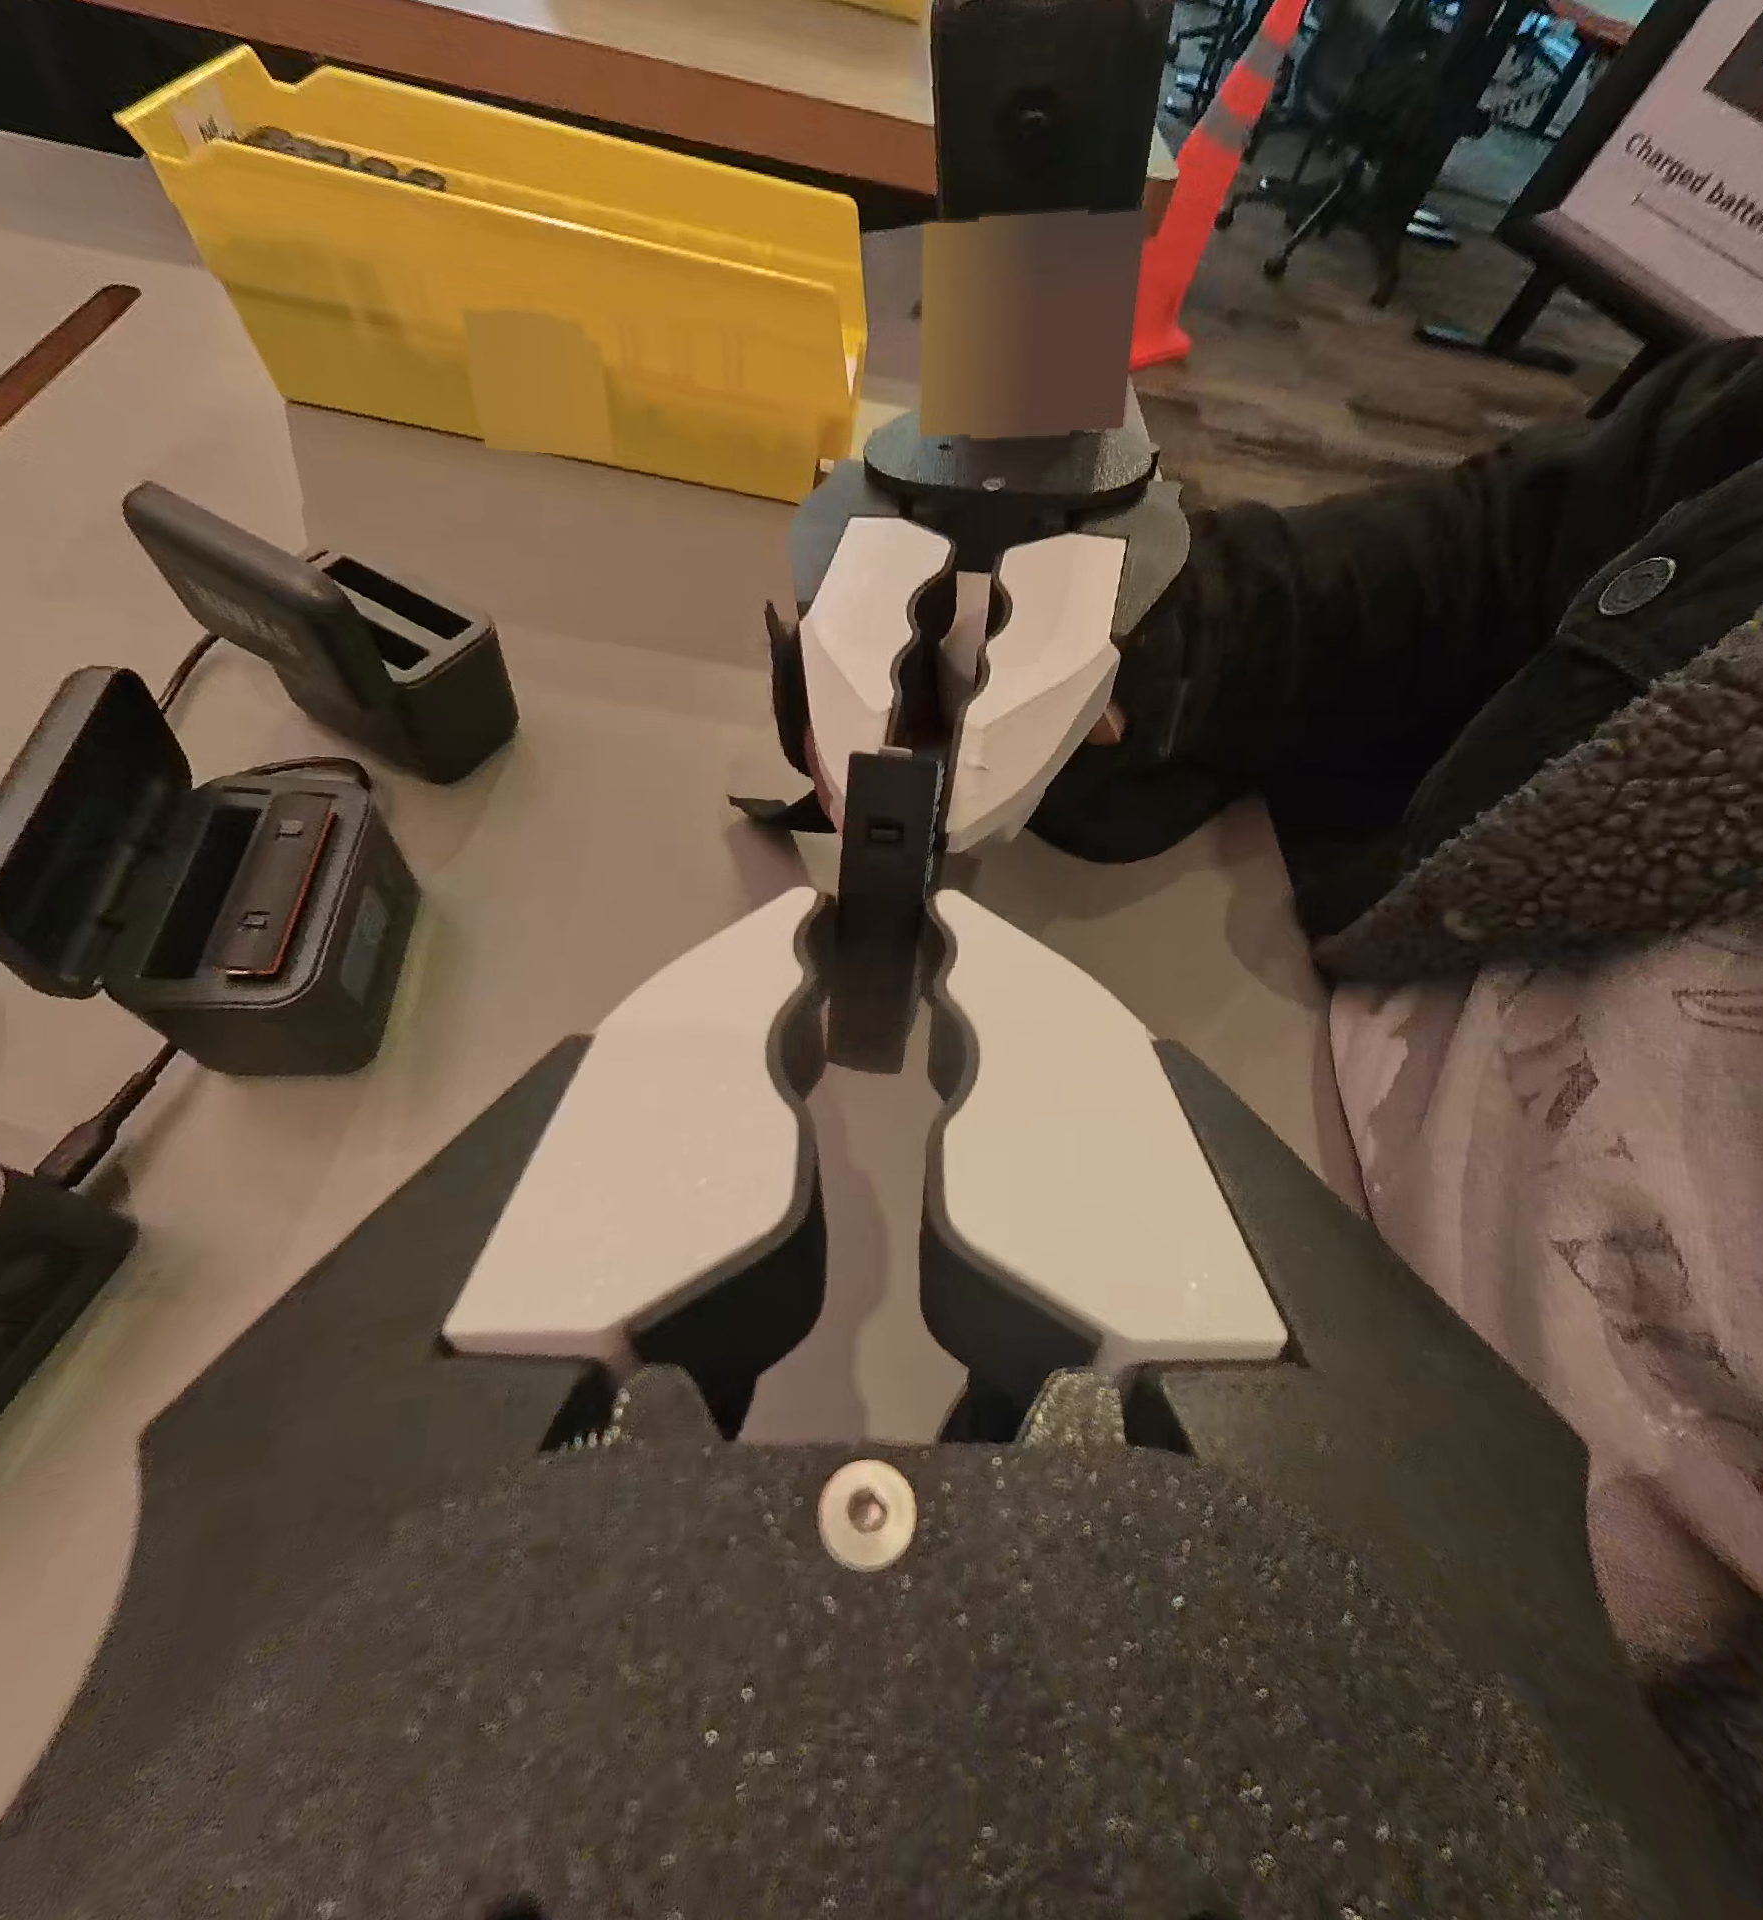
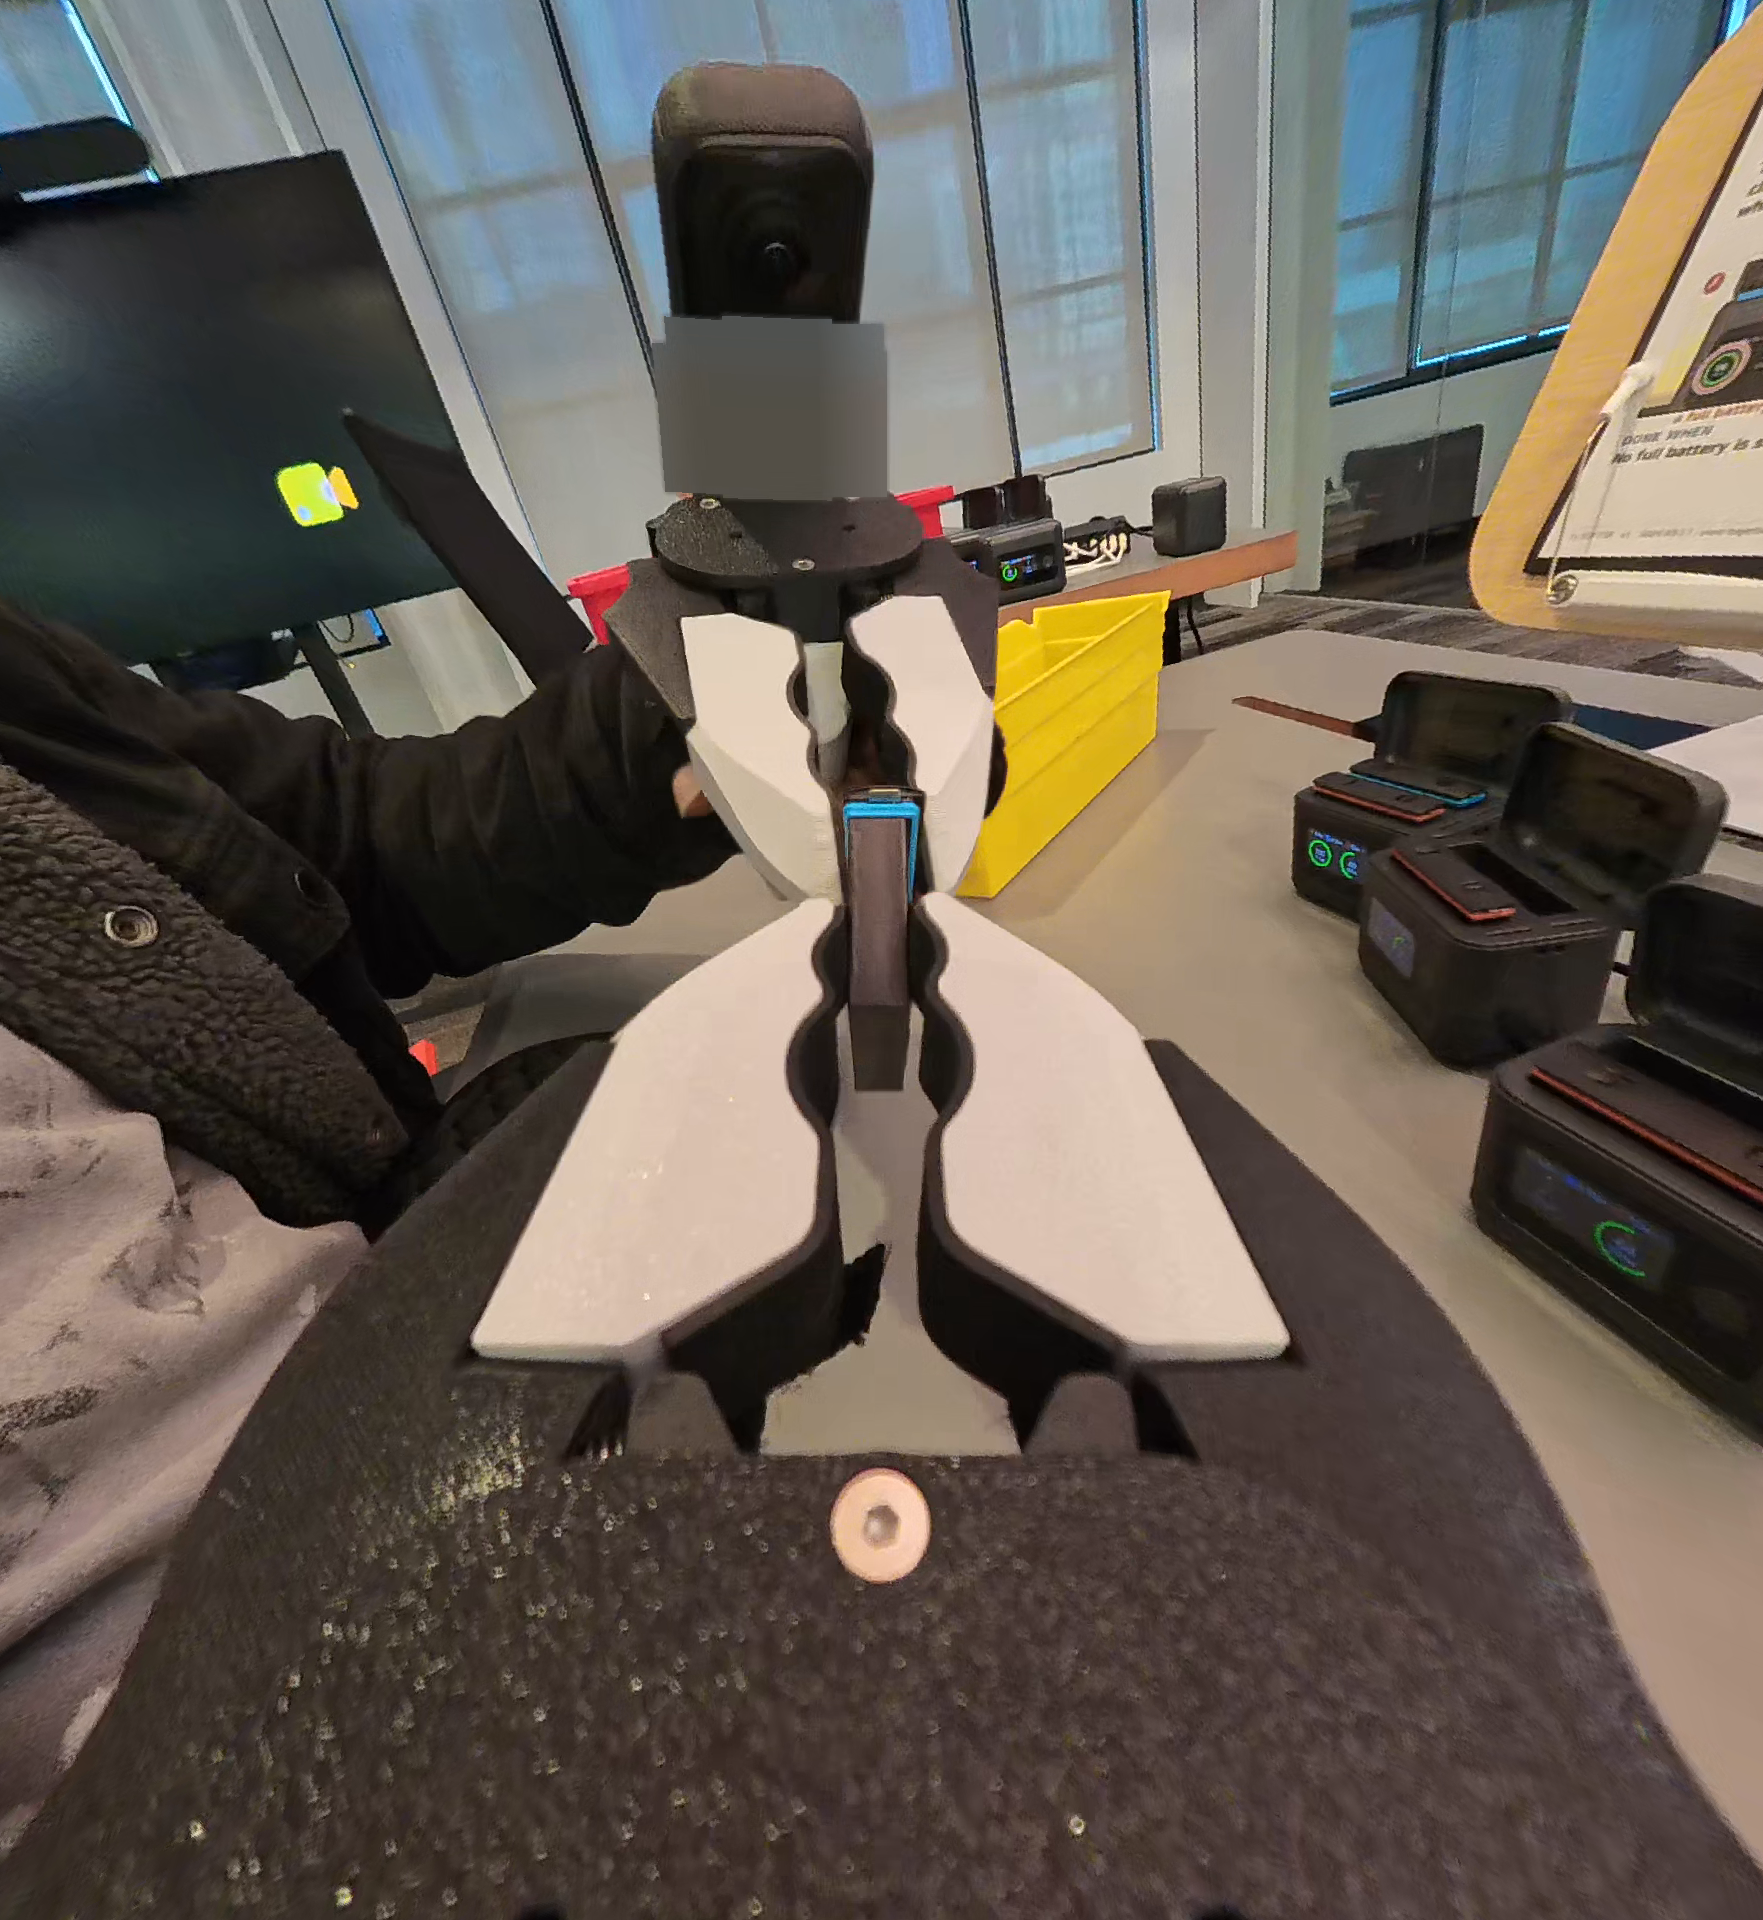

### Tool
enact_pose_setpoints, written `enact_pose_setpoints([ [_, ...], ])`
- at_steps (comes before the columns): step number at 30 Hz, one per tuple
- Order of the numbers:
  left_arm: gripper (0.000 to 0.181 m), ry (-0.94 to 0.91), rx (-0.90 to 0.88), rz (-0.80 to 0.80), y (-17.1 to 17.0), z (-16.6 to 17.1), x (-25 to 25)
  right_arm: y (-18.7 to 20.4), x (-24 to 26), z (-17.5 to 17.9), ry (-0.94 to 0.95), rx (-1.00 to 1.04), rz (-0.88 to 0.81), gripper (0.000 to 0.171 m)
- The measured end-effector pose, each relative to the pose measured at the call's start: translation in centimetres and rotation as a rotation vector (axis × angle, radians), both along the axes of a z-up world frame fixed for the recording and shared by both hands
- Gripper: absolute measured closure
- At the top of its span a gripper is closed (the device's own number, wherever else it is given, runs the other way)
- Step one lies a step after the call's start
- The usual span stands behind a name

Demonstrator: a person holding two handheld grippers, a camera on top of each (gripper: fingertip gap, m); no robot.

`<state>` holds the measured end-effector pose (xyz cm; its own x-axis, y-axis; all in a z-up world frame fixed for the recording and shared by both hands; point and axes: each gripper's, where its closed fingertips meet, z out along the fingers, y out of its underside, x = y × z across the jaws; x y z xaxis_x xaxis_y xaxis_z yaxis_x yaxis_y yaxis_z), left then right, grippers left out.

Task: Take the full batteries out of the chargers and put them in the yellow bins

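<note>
Both tools are locked on the same battery (image 1: 882,935) right now, held in the air above the desk (image 1: 586,582). The left tool (image 1: 872,951) has its white fingers (image 1: 690,1101) clenched on one end of the slim dark pack, and the right tool (image 2: 877,956) is clenched on the other end, the two tools nose to nose. From the right wrist view the battery shows a blue trim at its far end, tucked between the left tool's fingertips. This reads as a hand-over or a regrip in mid-air, though which tool will carry on I can't say.

So how far along are we? One battery is out of its charger and not yet binned. The yellow bin (image 1: 544,312) sits toward the far edge of the desk, beyond the chargers, and some small dark things show at its far end; too small to call them batteries for certain.

Plenty left, by the look of it. The nearest open charger (image 1: 233,935) has a red-edged pack seated in one slot and an empty slot beside it. The charger behind it (image 1: 399,665) shows empty slots. In the right wrist view a row of open chargers (image 2: 1479,935) along the desk's edge holds red-trimmed and blue-trimmed packs, with green rings lit on their small screens. I'd judge the job well short of done.
</note>
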<state>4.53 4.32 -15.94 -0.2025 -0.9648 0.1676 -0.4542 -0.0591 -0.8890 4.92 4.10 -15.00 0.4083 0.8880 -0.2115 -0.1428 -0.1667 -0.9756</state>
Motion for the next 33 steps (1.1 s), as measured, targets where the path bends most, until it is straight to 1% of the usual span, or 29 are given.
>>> enact_pose_setpoints([
  [4,0.166,0.078,0.024,-0.041,-0.1,-0.1,-0.4,-0.1,-0.2,-0.2,-0.012,-0.010,0.016,0.161],
  [7,0.166,0.140,0.131,-0.045,1.1,0.5,-1.1,0.3,0.2,-0.7,-0.062,-0.006,-0.016,0.157],
  [9,0.166,0.173,0.214,-0.027,3.0,1.7,-1.8,0.6,0.7,-0.9,-0.086,-0.020,-0.027,0.153],
  [12,0.166,0.262,0.376,0.027,7.6,3.1,-2.9,1.0,1.3,-1.2,-0.106,-0.041,-0.048,0.152],
  [15,0.166,0.351,0.516,-0.006,12.0,3.5,-3.6,1.1,1.4,-1.6,-0.115,-0.059,-0.043,0.152],
  [18,0.165,0.471,0.566,-0.031,16.0,2.5,-3.9,1.0,1.2,-2.2,-0.146,-0.063,-0.035,0.152],
  [23,0.166,0.569,0.592,-0.099,19.5,0.0,-2.8,0.8,0.9,-2.9,-0.169,-0.083,-0.012,0.152],
  [28,0.166,0.668,0.581,-0.139,21.2,-2.7,-2.1,0.6,0.8,-3.0,-0.180,-0.083,0.004,0.152],
  [33,0.166,0.694,0.556,-0.167,21.9,-4.4,-1.7,0.5,0.7,-3.0,-0.180,-0.086,0.011,0.152],
])
